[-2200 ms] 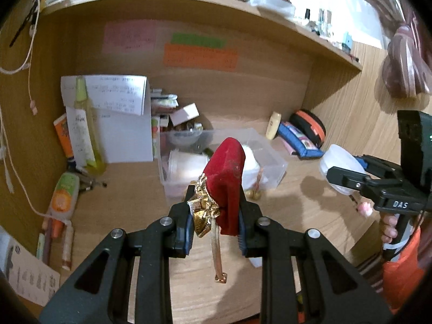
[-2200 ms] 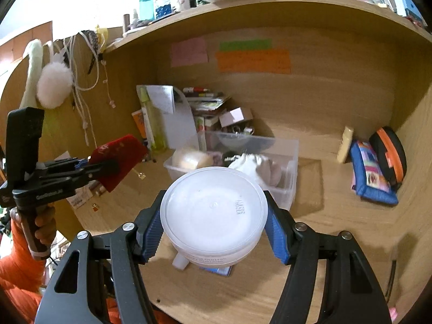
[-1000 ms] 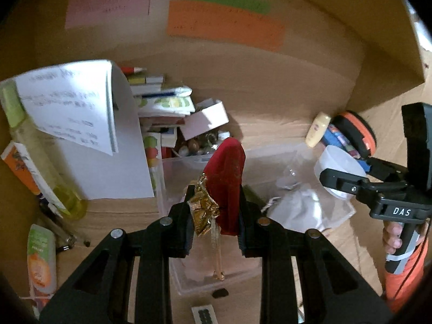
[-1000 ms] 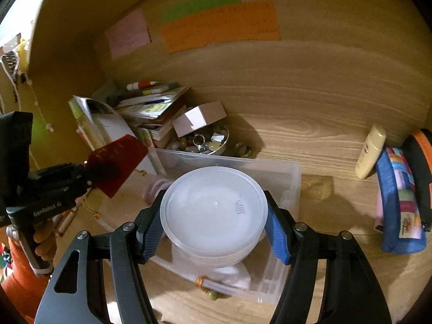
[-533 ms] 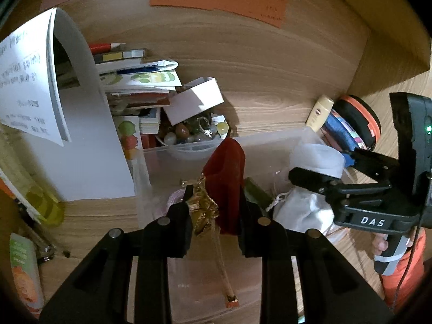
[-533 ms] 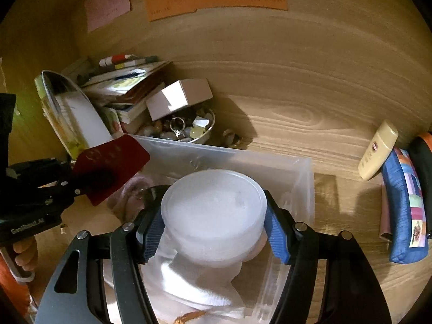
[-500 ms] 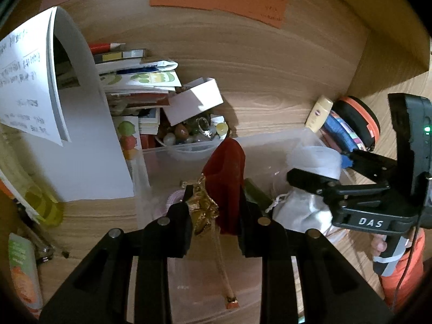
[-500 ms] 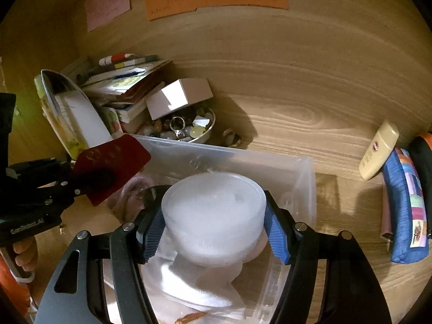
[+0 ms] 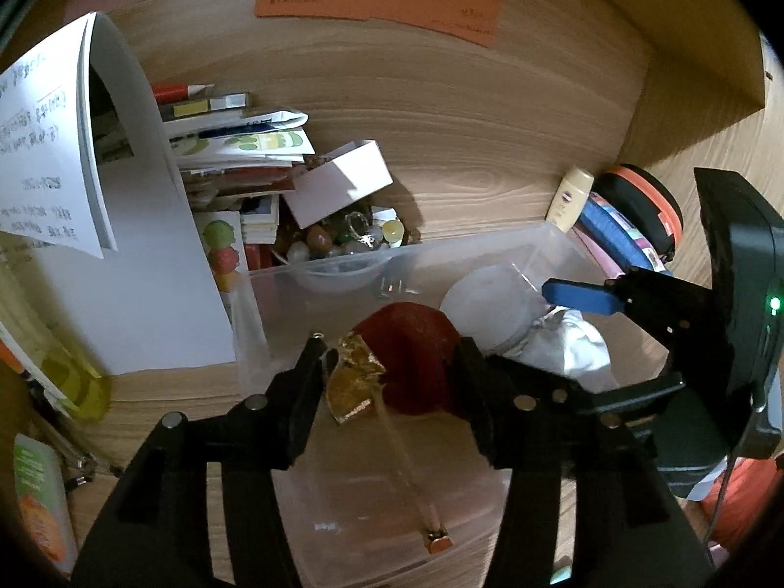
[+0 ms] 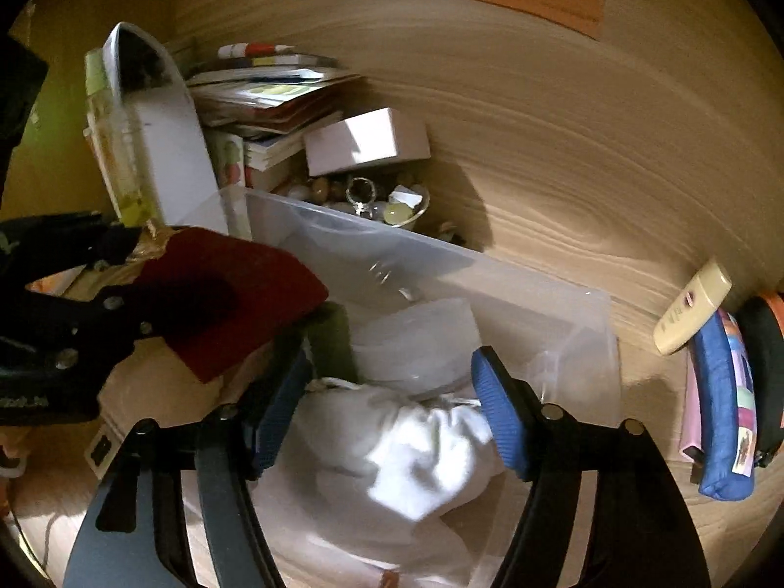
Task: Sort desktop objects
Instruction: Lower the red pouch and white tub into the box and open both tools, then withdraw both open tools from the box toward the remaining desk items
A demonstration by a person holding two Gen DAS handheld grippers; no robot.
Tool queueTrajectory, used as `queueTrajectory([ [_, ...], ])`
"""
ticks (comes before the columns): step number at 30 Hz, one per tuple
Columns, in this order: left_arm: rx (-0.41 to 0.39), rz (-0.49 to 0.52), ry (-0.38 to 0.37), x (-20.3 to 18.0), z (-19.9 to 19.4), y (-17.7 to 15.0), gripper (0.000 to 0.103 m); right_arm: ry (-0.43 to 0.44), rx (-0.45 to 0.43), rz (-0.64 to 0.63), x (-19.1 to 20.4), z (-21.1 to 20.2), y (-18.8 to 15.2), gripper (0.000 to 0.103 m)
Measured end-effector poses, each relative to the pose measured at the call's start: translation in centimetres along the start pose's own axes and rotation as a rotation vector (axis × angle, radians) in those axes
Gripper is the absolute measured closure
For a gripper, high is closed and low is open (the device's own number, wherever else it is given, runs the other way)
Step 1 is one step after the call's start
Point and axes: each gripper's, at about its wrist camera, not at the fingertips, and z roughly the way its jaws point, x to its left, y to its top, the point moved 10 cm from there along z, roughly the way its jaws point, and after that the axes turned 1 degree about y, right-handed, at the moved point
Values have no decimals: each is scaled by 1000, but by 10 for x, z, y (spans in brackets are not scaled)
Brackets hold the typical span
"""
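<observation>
Since the frames half a second back, both claws are showing wider gaps: the white tub (image 10: 414, 343) is no longer pinched between the blue pads and is lying on its side inside the clear bin (image 10: 583, 323), resting against the white cloth bag (image 10: 416, 446). The left claw's gap around the red pouch (image 9: 416, 357) is also much wider than before.

Right claw (image 10: 392, 406): spread, holding nothing, hovering over the bin. The tub is sitting at 12 o'clock from it, just beyond the pads, apart from them as far as the blurred wrist view lets me judge.

Left claw (image 9: 392, 372): spread. The red pouch with its gold bow (image 9: 355, 384) is sitting between the two fingers; whether either finger is touching it, I cannot tell. Its gold cord is trailing toward 6 o'clock, ending in a small tag (image 9: 436, 541) low over the bin floor.

Key relation: the pouch is standing over the near-left part of the bin, its long axis running roughly 12 to 6 in the left wrist view. In the right wrist view it is lying at 9 o'clock of the right claw, with the tub at 12. The left claw is plainly the nearer one to the pouch. Judgement: the pouch is being released into the bin, so the coming move is likely a straight pull-back of the left claw, clearing the cord.
</observation>
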Motion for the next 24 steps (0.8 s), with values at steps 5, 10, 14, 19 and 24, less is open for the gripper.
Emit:
queueTrajectory([
  [5, -7, 1, 2, -1, -2, 0, 46, -11, -22, -7, -2, -6, 3, 24],
  [10, -50, -2, 7, -2, -14, 7, 36, -24, -33, 13, -11, -10, 10, 18],
  [14, -86, -13, 22, 1, -31, 15, 29, -36, -54, 20, -16, -21, 18, 16],
  [19, -136, -26, 46, 5, -56, 22, 16, -61, -74, 21, -19, -38, 24, 14],
  [24, -150, -38, 80, 13, -74, 15, 14, -64, -112, 35, -19, -65, 25, 14],
])
